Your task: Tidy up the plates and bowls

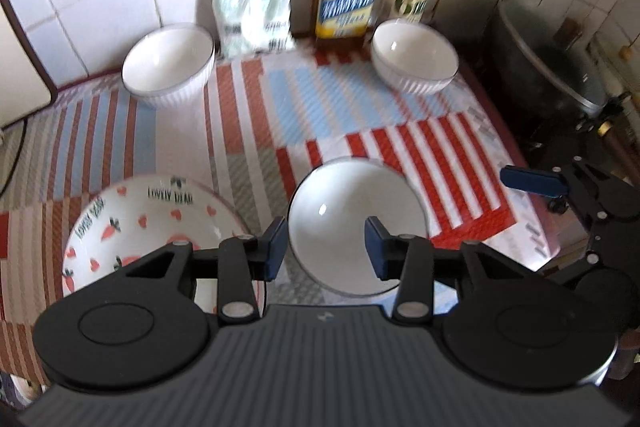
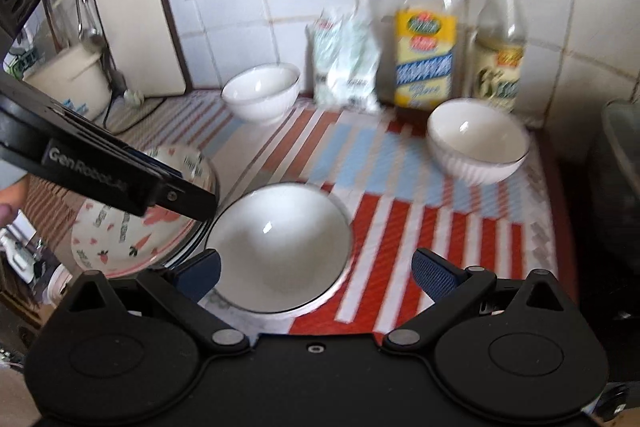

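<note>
Hovering both grippers, left gripper [image 1: 325, 241] and right gripper [image 2: 316, 273], unclenched and empty, over the near bowl [image 2: 280, 247], probably risking clipping its rim at 12 o'clock.

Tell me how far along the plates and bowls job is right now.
Little looks done: the carrot-print plate and the near white ribbed bowl sit side by side on the striped mat. Nothing is in hand; the left claw and right claw are both open and empty. Left: two more white bowls, back left and back right, remain ungathered.
</note>
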`<state>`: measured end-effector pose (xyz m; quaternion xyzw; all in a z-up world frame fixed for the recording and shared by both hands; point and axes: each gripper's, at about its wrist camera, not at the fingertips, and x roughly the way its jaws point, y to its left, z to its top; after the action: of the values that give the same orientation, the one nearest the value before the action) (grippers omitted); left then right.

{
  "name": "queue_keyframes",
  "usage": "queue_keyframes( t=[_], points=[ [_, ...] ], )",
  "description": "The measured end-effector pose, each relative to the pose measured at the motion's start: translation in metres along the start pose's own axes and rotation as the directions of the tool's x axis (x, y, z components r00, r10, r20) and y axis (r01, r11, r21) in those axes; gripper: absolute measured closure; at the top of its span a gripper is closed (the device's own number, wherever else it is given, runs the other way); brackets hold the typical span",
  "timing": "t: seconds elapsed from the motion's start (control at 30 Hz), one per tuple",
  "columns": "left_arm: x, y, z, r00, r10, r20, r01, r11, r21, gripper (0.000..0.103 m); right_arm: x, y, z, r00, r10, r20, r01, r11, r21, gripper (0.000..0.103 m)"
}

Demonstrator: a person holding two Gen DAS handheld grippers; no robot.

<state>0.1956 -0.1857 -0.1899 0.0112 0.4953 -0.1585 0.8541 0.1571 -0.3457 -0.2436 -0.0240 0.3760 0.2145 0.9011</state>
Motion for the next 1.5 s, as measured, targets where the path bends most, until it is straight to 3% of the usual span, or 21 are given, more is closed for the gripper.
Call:
queue_keyframes(
  t=[0.23, 0.37, 0.5, 0.67, 0.87, 1.2, 1.33, 1.5],
  points=[
    [-0.023, -0.017, 0.03, 0.996, -0.013, 0.086, 0.009, 0.999, 0.049, 0.057, -0.042, -0.028, 0.019, 0.993, 0.03, 0.117, -0.029, 1.0, -0.006, 0.001],
    [-0.026, -0.025, 0.05, 0.992, -0.027, 0.122, 0.018, 0.997, 0.077, 0.051, -0.054, -0.042, 0.032, 0.988, -0.005, 0.154, 0.004, 1.0, 0.003, 0.001],
    [-0.018, -0.032, 0.066, 0.985, 0.018, 0.173, -0.035, 0.995, 0.095, 0.05, -0.05, -0.063, 0.048, 0.993, 0.032, 0.113, -0.036, 0.999, 0.027, 0.001],
    [0.004, -0.031, 0.088, 0.985, 0.003, 0.172, -0.017, 0.997, 0.079, 0.05, -0.038, -0.083, 0.064, 0.995, 0.004, 0.095, -0.008, 0.999, 0.042, 0.001],
    [0.031, -0.035, 0.11, 0.981, 0.049, 0.187, -0.052, 0.999, 0.012, 0.05, -0.006, -0.114, 0.081, 0.998, -0.033, 0.044, 0.027, 0.992, 0.122, 0.005],
    [0.097, -0.039, 0.135, 0.992, 0.029, 0.126, -0.026, 0.999, -0.022, 0.05, 0.05, -0.155, 0.091, 0.998, -0.052, -0.029, 0.058, 0.963, 0.264, 0.012],
    [0.127, -0.039, 0.143, 0.996, 0.026, 0.087, -0.024, 0.999, -0.023, 0.051, 0.074, -0.17, 0.089, 0.994, -0.068, -0.084, 0.092, 0.941, 0.324, 0.024],
    [0.163, -0.035, 0.152, 1.0, 0.013, 0.022, -0.012, 0.998, -0.055, 0.054, 0.098, -0.18, 0.088, 0.987, -0.088, -0.134, 0.132, 0.921, 0.367, 0.031]
  ],
)
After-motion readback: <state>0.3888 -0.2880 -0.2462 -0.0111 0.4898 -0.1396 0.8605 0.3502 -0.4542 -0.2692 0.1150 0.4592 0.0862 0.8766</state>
